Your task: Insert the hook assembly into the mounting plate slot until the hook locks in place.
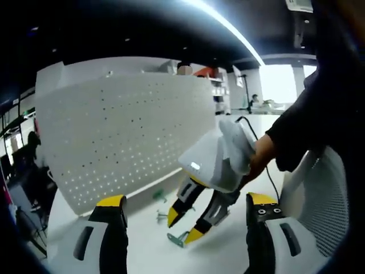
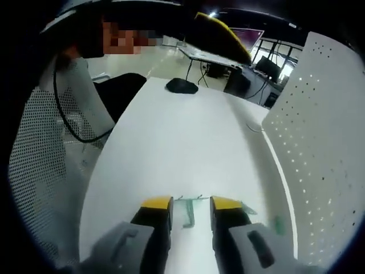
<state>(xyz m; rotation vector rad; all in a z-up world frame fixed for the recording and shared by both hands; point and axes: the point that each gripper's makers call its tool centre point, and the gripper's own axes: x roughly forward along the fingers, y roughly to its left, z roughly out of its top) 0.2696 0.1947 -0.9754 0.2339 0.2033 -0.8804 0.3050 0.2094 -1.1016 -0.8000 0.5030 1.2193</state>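
Right gripper (image 2: 191,206): yellow-tipped jaws apart, nothing clamped. In the right gripper view a small pale-green wire hook (image 2: 189,212) lies on the white table (image 2: 171,137) in the gap between the tips (whether either tip touches it cannot be told). The hook looks thin and bent, with a short crossbar at its far end. A second green piece (image 2: 279,224) sits near the foot of the white perforated mounting plate (image 2: 319,137), which stands upright along the table's right edge.

Left gripper (image 1: 185,206): jaws wide apart, empty, raised above the table. In the left gripper view the right gripper (image 1: 186,226) comes in from the right, tilted down, its tips just over a green hook (image 1: 178,237) on the table; two more green pieces (image 1: 161,197) lie nearer the plate (image 1: 125,131).

A hand (image 1: 263,153) grips the right gripper's white body, dark sleeve above. A black mouse-like object (image 2: 182,85) lies far down the table.
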